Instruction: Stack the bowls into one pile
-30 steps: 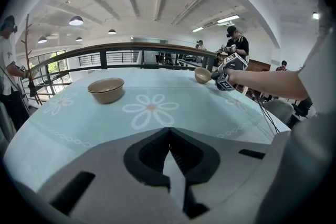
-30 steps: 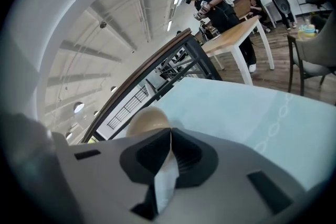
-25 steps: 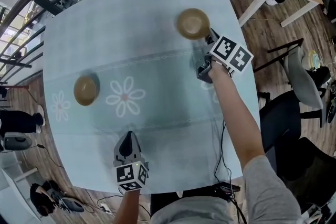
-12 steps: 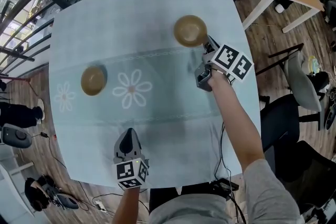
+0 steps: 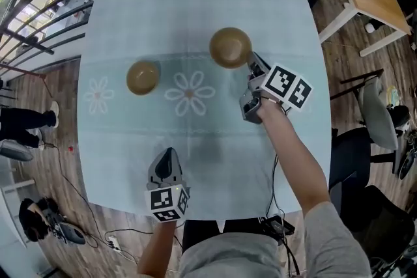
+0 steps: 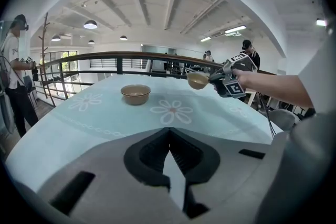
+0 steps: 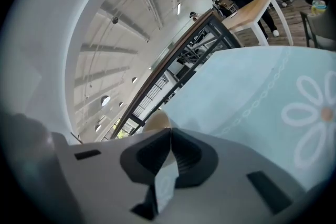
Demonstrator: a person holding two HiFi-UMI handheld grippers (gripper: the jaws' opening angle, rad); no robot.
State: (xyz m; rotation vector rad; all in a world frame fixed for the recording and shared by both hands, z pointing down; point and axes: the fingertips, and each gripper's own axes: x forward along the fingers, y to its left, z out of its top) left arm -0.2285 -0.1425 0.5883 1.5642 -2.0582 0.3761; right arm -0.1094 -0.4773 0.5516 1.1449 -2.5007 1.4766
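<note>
Pinching one bowl [image 5: 230, 47] by its right rim, the right gripper [image 5: 251, 63] has its jaws almost together on the thin wall and holds it clear of the tabletop [image 5: 195, 3], probably to set it into the second bowl [image 5: 143, 77], which rests to the left. The forearm reaches out, with the gripper tilted slightly down. The left gripper [image 5: 168, 158] hovers by the near edge, its jaws closed on nothing.

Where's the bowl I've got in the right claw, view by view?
Head view: the held bowl sits upper centre, at the tip of the right claw.
Left gripper view: the bowl is right of centre, at that claw's tip.
Right gripper view: only its pale rim shows, just above the shut jaws.
Shared landmark: the middle daisy print.
</note>
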